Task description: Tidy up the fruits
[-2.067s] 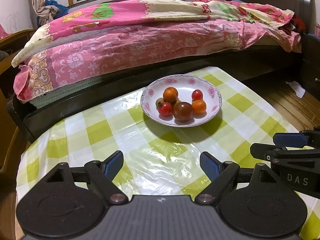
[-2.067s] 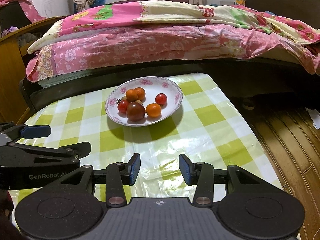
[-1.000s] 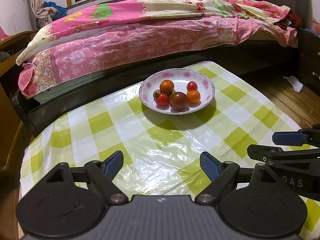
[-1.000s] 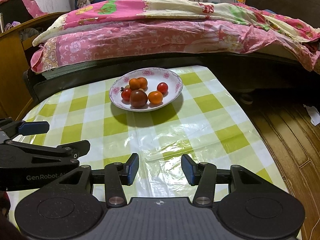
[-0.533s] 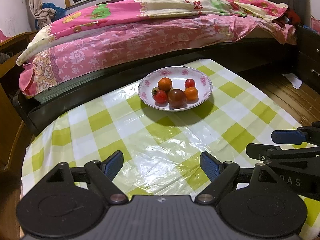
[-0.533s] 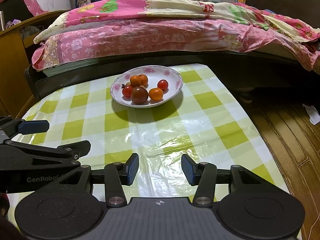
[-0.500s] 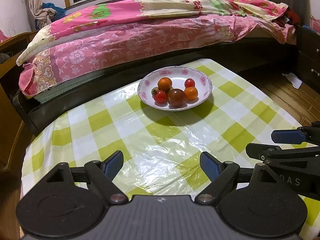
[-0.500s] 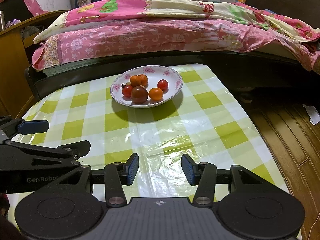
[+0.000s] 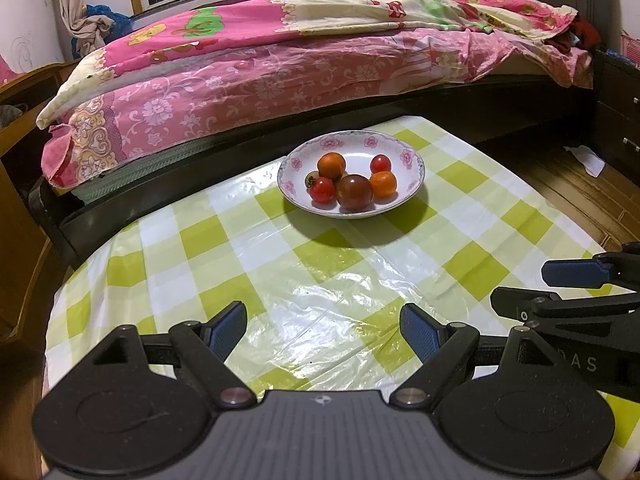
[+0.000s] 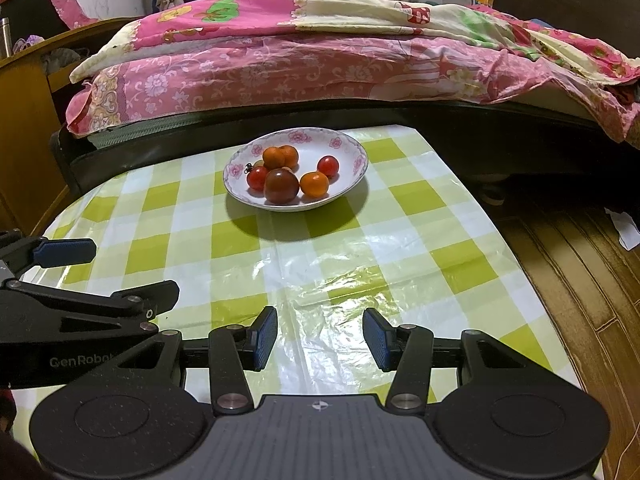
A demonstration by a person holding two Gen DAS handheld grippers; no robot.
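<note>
A white floral bowl (image 9: 412, 160) stands at the far middle of the green checked table and shows in the right wrist view too (image 10: 352, 152). It holds several small fruits: a dark brown tomato (image 9: 354, 192) (image 10: 281, 186), red tomatoes (image 9: 322, 191) and small oranges (image 9: 383, 183). My left gripper (image 9: 323, 328) is open and empty over the near table. My right gripper (image 10: 320, 338) is open and empty, level with it on the right. Each gripper shows from the side in the other's view (image 9: 560, 280) (image 10: 100, 272).
A bed with a pink floral quilt (image 9: 280, 60) runs along the table's far edge. A wooden cabinet (image 10: 24, 120) stands at the left. Wooden floor (image 10: 580, 260) lies beyond the table's right edge, with a paper scrap (image 9: 586, 158) on it.
Both grippers have drawn back and risen from the bowl, which now looks smaller and farther away. Both stay open and empty.
</note>
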